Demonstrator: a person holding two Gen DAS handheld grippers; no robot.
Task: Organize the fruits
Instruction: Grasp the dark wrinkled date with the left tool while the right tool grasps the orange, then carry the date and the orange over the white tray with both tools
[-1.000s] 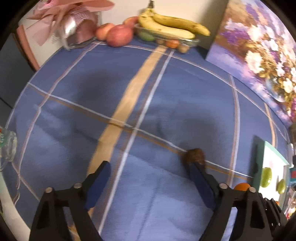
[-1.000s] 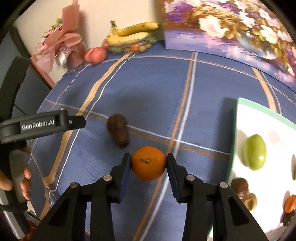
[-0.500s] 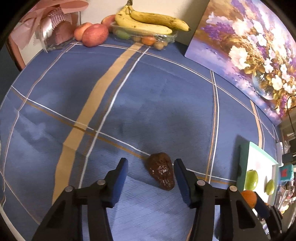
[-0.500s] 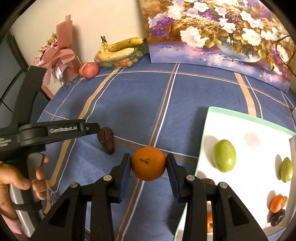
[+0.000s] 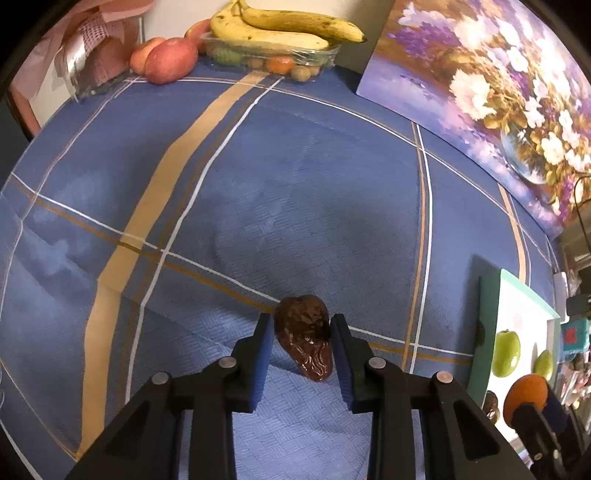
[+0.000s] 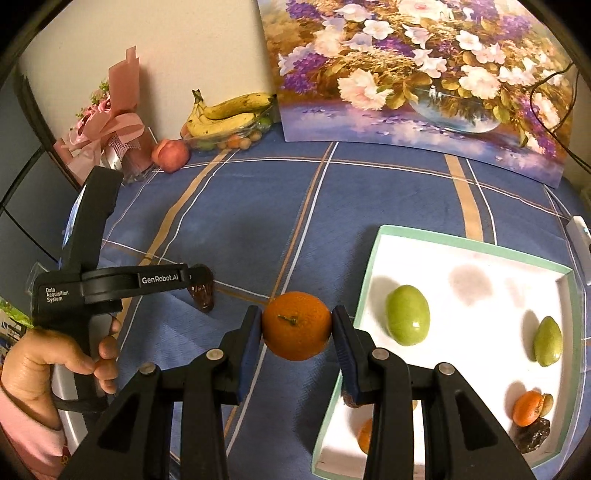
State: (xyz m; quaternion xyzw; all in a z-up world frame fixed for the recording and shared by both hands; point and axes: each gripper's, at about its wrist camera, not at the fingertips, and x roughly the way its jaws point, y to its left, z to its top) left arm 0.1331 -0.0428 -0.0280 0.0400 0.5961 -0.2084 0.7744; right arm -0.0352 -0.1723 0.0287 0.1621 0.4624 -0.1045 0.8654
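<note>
L gripper (image 5: 301,334) clamped on wrinkled dark fruit (image 5: 304,339) at bottom centre of its view w/ tip hanging skewed so it could twist out on lift, while R gripper (image 6: 297,325) grips orange (image 6: 296,325) just left of white tray (image 6: 373,258), which it could clip on entry.

The cloth (image 5: 295,184) over the counter is mid-blue, crossed by thin white and orange lines and one broad tan band. The date (image 5: 306,341) is glossy dark brown and wrinkled. The orange (image 6: 296,325) is bright orange with a small green-brown stem. The tray (image 6: 458,242) is white inside with a pale green rim, holding two yellow-green fruits (image 6: 408,315). Both grippers are black with blue pads on their fingers (image 5: 263,343). The bananas (image 5: 280,27) are yellow, speckled brown; the apple (image 5: 170,61) is pinkish red. The painting (image 6: 417,70) shows white, pink and purple flowers.
</note>
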